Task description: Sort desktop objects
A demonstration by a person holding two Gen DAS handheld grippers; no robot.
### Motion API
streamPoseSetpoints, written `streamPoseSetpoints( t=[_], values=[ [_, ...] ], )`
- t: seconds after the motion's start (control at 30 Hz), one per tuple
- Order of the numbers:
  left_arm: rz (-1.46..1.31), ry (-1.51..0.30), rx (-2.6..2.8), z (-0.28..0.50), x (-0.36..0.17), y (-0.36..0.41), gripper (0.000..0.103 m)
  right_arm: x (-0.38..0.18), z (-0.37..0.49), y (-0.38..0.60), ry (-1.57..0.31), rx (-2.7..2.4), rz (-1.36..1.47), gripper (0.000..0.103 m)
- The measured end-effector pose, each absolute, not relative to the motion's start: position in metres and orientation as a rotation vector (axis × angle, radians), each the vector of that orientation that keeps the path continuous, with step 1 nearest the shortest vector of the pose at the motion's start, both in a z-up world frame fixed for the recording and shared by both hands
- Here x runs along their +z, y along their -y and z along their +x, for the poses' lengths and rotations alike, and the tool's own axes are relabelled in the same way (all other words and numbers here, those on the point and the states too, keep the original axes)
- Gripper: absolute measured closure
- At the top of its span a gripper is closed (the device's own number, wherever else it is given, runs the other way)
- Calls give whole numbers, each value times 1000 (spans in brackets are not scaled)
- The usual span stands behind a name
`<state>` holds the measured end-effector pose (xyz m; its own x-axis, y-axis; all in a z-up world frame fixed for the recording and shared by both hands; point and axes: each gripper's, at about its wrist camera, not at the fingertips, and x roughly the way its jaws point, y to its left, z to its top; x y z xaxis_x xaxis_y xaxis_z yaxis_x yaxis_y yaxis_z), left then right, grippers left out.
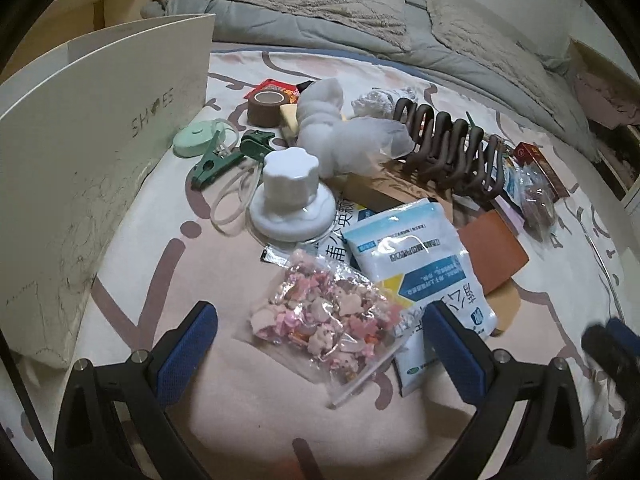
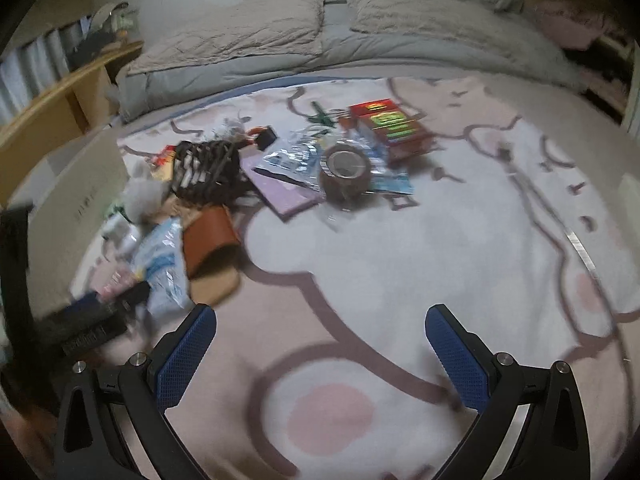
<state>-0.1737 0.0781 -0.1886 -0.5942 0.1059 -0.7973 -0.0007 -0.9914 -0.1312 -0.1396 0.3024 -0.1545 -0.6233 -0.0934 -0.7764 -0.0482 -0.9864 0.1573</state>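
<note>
My left gripper (image 1: pixel 320 316) is open over a clear bag of pink trinkets (image 1: pixel 324 316), which lies between its blue pads. Beside the bag are a blue-white medicine pouch (image 1: pixel 416 256), a white knob-shaped lid (image 1: pixel 291 200), a big brown hair claw (image 1: pixel 448 148), a brown tape roll (image 1: pixel 267 106) and a green clip (image 1: pixel 224 156). My right gripper (image 2: pixel 320 320) is open and empty above bare bedsheet. The blurred right wrist view shows the pile to its upper left, with a tape roll in plastic (image 2: pixel 346 170) and a red box (image 2: pixel 394 128).
A white shoe box (image 1: pixel 80 152) stands on the left, next to the pile. A grey quilt (image 1: pixel 360 12) lies at the back of the bed. An orange wallet (image 1: pixel 494 254) and a purple pad (image 2: pixel 282 188) lie in the pile. The right gripper's tip (image 1: pixel 608 340) shows at the left view's right edge.
</note>
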Motion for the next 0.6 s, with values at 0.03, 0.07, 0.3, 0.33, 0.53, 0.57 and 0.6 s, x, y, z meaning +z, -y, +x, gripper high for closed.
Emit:
streamPoseSetpoints(
  t=[0.03, 0.07, 0.3, 0.33, 0.53, 0.57, 0.6],
  values=[
    [-1384, 184, 2745, -174, -189, -78, 0, -155, -146, -300, 268, -2770, 1350, 0],
    [-1384, 191, 2741, -174, -189, -77, 0, -155, -150, -297, 270, -2758, 1352, 0],
    [-1409, 159, 2683, -167, -191, -74, 0, -158, -194, -256, 128, -2681, 1381, 0],
    [-1412, 133, 2675, -163, -192, -74, 0, -158, -197, -253, 109, -2676, 1385, 0],
    [-1395, 17, 2653, -139, -194, -74, 0, -159, -224, -220, 26, -2612, 1382, 0],
    [-1390, 32, 2653, -136, -193, -71, 0, -160, -229, -216, 15, -2607, 1385, 0],
    [-1385, 49, 2654, -134, -193, -69, 0, -161, -231, -212, 10, -2603, 1389, 0]
  ],
)
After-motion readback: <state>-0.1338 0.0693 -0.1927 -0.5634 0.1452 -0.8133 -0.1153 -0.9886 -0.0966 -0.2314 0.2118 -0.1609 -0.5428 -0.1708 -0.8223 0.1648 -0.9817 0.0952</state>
